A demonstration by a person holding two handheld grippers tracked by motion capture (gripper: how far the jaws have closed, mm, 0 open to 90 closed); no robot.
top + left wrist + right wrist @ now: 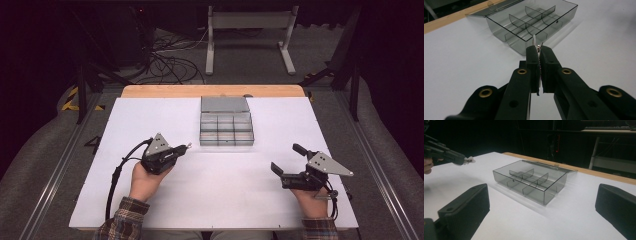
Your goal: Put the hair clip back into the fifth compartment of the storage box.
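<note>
A clear grey compartment box [226, 129] stands at the table's far middle, its lid folded flat behind it. In the left gripper view, the box [531, 22] has several compartments that look empty. My left gripper [184, 148] hovers just left of the box's front corner, shut on a small silvery part [538, 46] that pokes out past the jaw tips. The right gripper view shows the box [531, 182], the left gripper [461, 159] and the part [469, 160]. My right gripper [286, 158] is at the table's right front, open wide with nothing between its jaws.
The white table top [150, 115] has a wooden strip [212, 91] along its far edge. Behind it are a white stand [250, 35] and loose cables [170, 65] on the floor. A cable [117, 172] trails from the left gripper.
</note>
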